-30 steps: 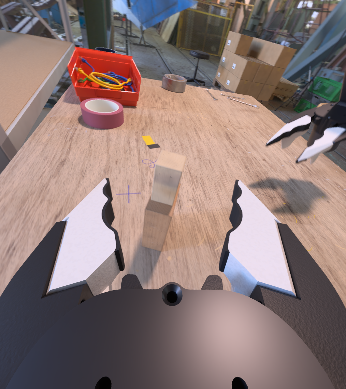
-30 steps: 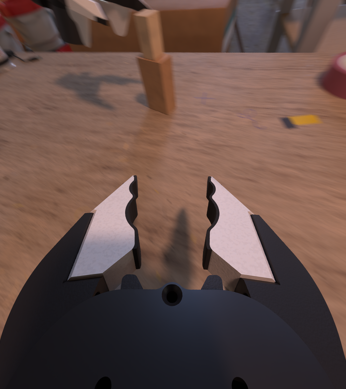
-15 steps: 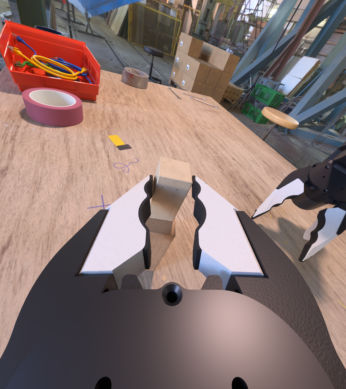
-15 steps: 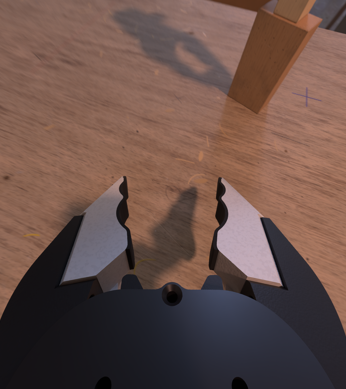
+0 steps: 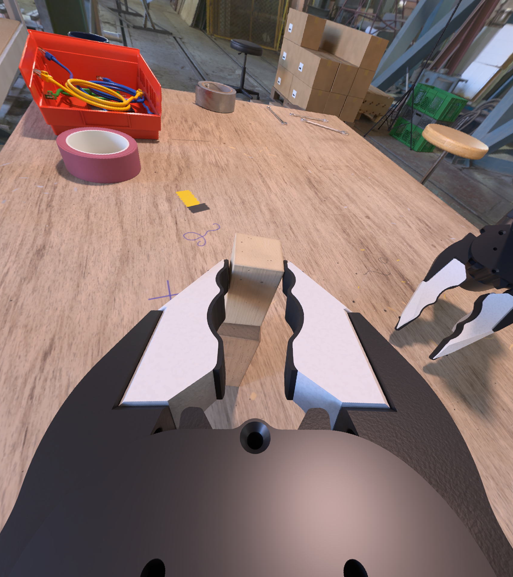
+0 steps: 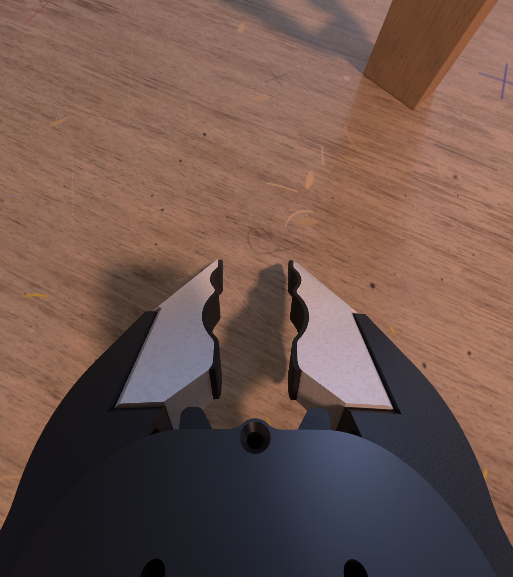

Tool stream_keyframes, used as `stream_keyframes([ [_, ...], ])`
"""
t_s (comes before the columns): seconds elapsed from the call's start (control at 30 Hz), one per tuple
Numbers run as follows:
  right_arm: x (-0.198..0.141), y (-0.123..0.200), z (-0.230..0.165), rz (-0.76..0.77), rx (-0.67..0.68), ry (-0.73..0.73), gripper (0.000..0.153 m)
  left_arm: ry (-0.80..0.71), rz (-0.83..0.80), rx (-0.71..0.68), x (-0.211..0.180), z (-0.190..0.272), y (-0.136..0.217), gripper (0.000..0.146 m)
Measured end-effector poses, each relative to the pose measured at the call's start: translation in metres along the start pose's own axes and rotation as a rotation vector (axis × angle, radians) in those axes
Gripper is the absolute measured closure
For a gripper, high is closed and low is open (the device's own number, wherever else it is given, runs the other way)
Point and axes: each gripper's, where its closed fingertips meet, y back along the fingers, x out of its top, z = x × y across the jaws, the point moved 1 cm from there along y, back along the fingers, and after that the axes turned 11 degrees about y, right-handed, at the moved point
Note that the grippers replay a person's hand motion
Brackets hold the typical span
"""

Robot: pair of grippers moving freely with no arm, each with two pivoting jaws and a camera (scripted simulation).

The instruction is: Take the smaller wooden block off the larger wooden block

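Observation:
In the left wrist view a pale smaller wooden block [image 5: 256,274] stands upright on the larger wooden block [image 5: 238,352], on the plywood table [image 5: 61,281]. My left gripper [image 5: 255,265] is shut on the smaller block, with both fingertips pressed against its sides near the top. I cannot tell whether the two blocks still touch. My right gripper [image 5: 416,342] hovers to the right, low over the table, open and empty. In its own view the right gripper [image 6: 255,261] points down at bare table, and the larger block's lower part [image 6: 420,46] stands at the upper right.
A red bin [image 5: 92,120] of cables, a pink tape roll [image 5: 99,159], a grey tape roll [image 5: 214,96] and wrenches [image 5: 311,120] lie at the far end. A yellow-black patch [image 5: 191,201] lies ahead. The table's right edge runs past a wooden stool [image 5: 455,145].
My left gripper moved in around the smaller block and closed on its sides. My right gripper dropped lower and closer to the larger block, and its fingers narrowed a little.

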Motion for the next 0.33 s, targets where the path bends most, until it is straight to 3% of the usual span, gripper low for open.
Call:
stream_keyframes([
  [0.1, 0.002, -0.002, -0.007, 0.011, 0.026, 0.04, 0.115, -0.023, -0.011, 0.022, 0.0, 0.003, 0.005, 0.112],
  [0.2, 0.005, -0.002, -0.02, 0.029, 0.098, 0.052, 0.151, -0.045, -0.003, 0.056, 0.001, 0.01, 0.016, 0.112],
  [0.33, 0.012, 0.008, -0.013, 0.075, 0.075, 0.051, 0.153, -0.06, -0.002, 0.109, 0.0, 0.023, 0.034, 0.112],
])
